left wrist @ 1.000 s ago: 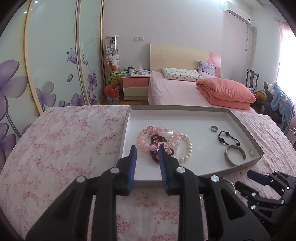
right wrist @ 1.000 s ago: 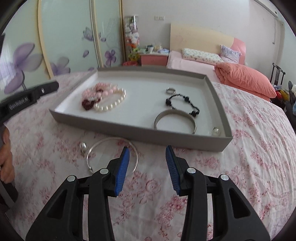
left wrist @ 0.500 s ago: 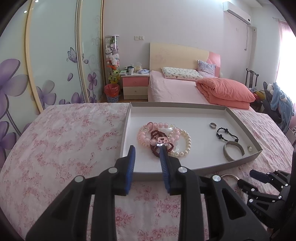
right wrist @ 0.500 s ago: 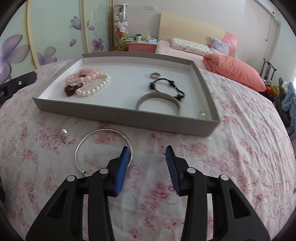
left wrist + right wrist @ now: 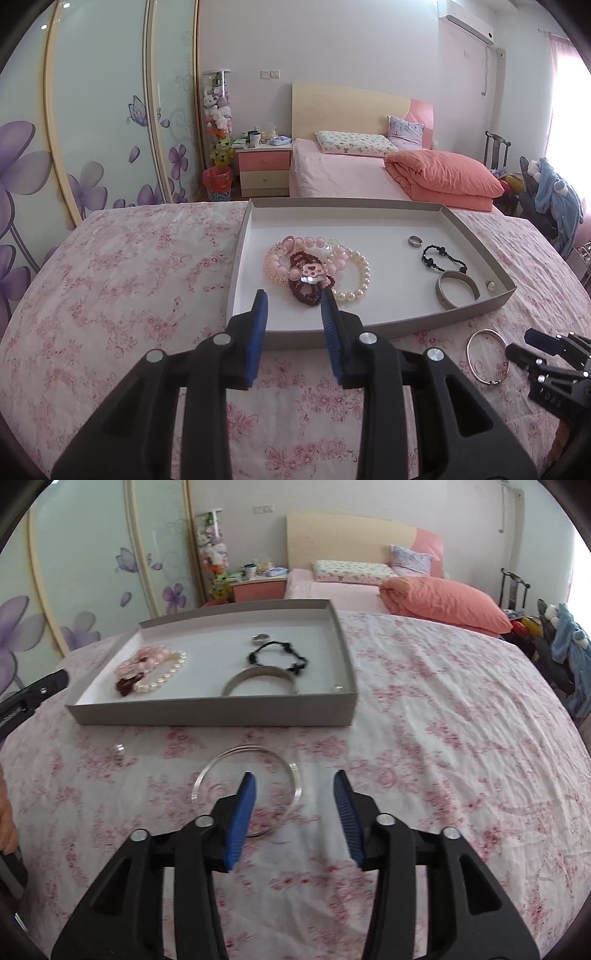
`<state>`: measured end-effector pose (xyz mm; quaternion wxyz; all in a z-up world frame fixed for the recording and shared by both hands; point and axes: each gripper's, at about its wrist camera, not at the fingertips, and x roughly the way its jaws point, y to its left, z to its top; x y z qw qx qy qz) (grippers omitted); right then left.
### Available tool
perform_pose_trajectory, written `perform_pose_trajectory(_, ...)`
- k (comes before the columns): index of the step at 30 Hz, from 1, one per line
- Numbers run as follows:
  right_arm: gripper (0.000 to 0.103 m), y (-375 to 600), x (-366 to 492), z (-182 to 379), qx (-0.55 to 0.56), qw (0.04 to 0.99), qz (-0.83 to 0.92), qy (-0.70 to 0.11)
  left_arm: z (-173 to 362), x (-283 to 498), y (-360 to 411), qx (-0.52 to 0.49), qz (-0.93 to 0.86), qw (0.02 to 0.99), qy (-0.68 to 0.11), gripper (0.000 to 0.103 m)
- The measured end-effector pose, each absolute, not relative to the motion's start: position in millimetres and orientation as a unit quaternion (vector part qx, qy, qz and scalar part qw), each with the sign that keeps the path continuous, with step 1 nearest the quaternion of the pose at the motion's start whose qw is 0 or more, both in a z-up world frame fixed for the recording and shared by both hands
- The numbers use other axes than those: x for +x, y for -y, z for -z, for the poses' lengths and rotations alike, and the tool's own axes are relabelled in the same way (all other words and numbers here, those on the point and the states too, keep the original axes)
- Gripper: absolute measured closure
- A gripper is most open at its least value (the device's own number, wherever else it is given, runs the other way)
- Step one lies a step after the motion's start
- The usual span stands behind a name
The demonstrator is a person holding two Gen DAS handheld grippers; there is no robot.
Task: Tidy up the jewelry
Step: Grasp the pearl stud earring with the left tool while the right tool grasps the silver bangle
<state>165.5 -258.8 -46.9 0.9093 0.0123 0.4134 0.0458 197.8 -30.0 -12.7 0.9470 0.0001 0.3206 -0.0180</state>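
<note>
A grey tray (image 5: pixel 369 326) on the floral cloth holds a pink bead bracelet (image 5: pixel 275 264), a dark red one (image 5: pixel 304 295), a pearl bracelet (image 5: pixel 364 271), a ring (image 5: pixel 414 241), a black bead bracelet (image 5: pixel 439 258) and a silver cuff (image 5: pixel 448 295). My left gripper (image 5: pixel 293 293) hovers at the tray's near wall (image 5: pixel 214 714), jaws opening, nothing between them. In front of the tray lies a thin silver bangle (image 5: pixel 207 775) (image 5: pixel 471 343). My right gripper (image 5: pixel 294 775) (image 5: pixel 521 341) hangs just over it, jaws opening; the bangle's right arc shows in the gap, untouched.
A loose pearl earring (image 5: pixel 119 751) lies on the cloth left of the bangle. Another small pearl piece (image 5: pixel 490 285) sits in the tray's near right corner. Beyond the covered surface are a bed (image 5: pixel 351 177), a nightstand (image 5: pixel 264 168) and a chair with clothes (image 5: pixel 554 192).
My right gripper has slid over the bangle, rolled a little and spread its jaws wider. The left gripper's jaws have widened slightly; it has drawn back a little from the tray.
</note>
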Motion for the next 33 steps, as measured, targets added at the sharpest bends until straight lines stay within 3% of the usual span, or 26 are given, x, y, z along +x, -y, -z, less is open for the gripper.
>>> perform_pose_trajectory(8,0.028,230.1,171.1,54.7,-0.005,0.898,-0.077,-0.433,14.0,194.2,27.4,0.003,0.011,0.946,-0.323,0.064)
perform_pose_trajectory(23,0.032,241.1,158.6,63.0,-0.023,0.896,-0.053,-0.440,22.4,179.7,41.6,0.009,0.046,0.938,-0.343,0.059)
perform_pose_trajectory(33,0.032,248.8,146.4,62.7,-0.019,0.897,-0.049,-0.440,48.8,181.3,83.8,0.029,0.095,0.913,-0.397,0.056)
